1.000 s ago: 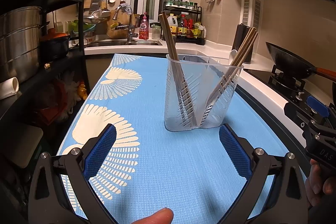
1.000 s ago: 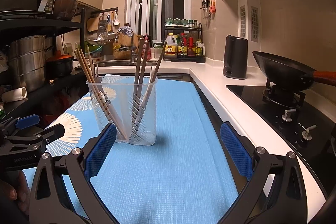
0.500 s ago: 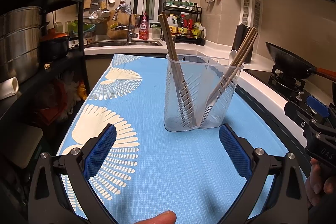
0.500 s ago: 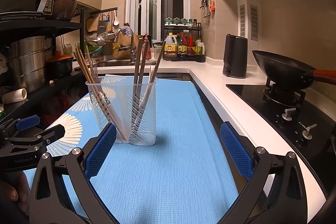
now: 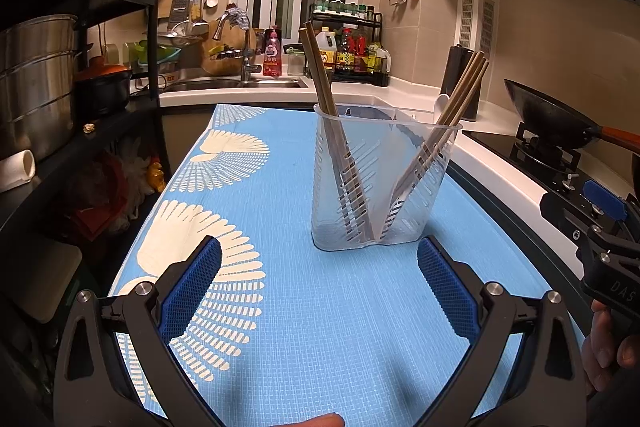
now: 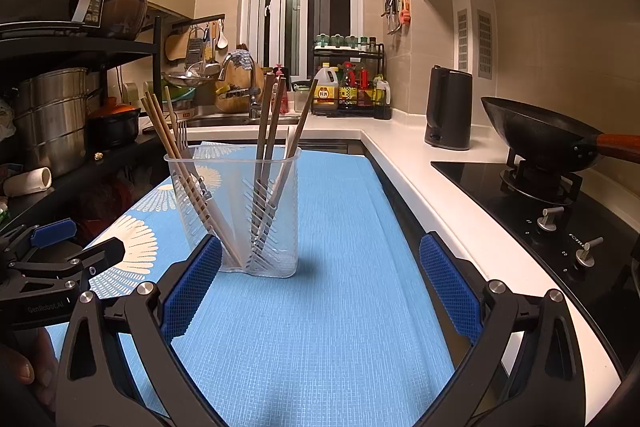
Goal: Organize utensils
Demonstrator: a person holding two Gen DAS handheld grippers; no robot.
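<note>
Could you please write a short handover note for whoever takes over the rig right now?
Left tool: open, empty, hovering over the blue mat.
Right tool: open, empty, also over the mat.
Clear holder stands upright on the mat, holding chopsticks in two leaning groups, plus a fork.
Done: utensils appear stowed; none lie loose on the mat.
Left: probably nothing.

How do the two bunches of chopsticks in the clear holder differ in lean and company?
In the right wrist view, the left chopsticks lean left, next to a fork. The right chopsticks stand steeper and fan out, with no fork. Both bunches are wooden, ends down in the utensil holder, sticking out above its rim.
</note>
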